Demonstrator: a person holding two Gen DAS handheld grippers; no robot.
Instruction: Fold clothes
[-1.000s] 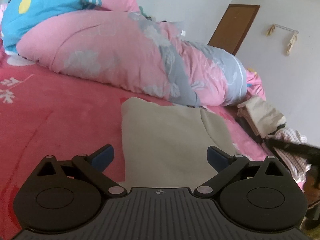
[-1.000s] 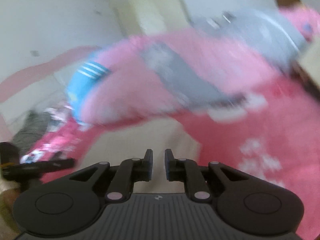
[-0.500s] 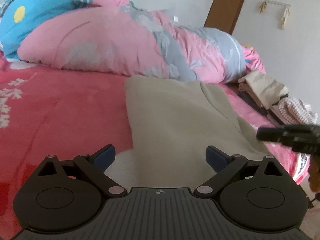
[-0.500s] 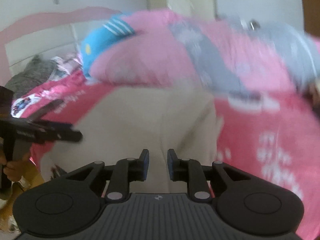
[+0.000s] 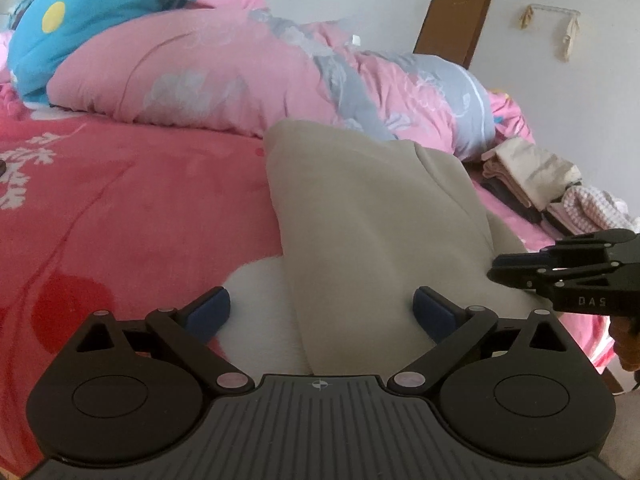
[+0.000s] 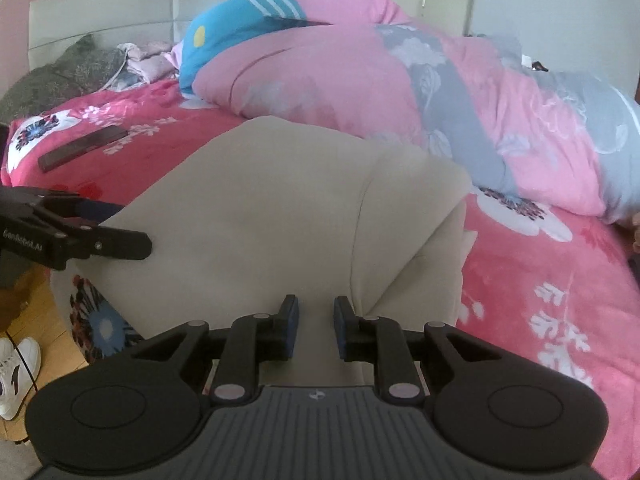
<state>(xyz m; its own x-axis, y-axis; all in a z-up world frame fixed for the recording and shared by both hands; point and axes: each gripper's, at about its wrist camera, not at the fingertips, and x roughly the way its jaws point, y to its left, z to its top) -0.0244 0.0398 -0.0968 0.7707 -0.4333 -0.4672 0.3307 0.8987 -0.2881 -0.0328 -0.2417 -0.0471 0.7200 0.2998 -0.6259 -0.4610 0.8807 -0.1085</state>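
Observation:
A beige garment (image 5: 368, 208) lies flat on the red floral bedspread (image 5: 120, 208), one side flap folded in over its right part. My left gripper (image 5: 320, 308) hovers at its near left edge, jaws wide open and holding nothing. In the right wrist view the same garment (image 6: 272, 216) reaches the bed's near edge. My right gripper (image 6: 316, 322) sits low over its near right part. Its fingers stand a narrow gap apart with no cloth pinched between them. Each gripper shows in the other's view: the right gripper (image 5: 560, 276) and the left gripper (image 6: 100, 240).
A rolled pink-and-grey duvet (image 5: 248, 76) and a blue cushion (image 5: 80, 20) lie behind the garment. Folded clothes (image 5: 532, 176) are stacked at the bed's right. A dark flat device (image 6: 80, 146) rests on the bedspread. White shoes (image 6: 16, 364) stand on the floor.
Both grippers have come down to the garment's near edge, and the right gripper has swung into the left view. The right fingers have parted slightly. The blur has gone.

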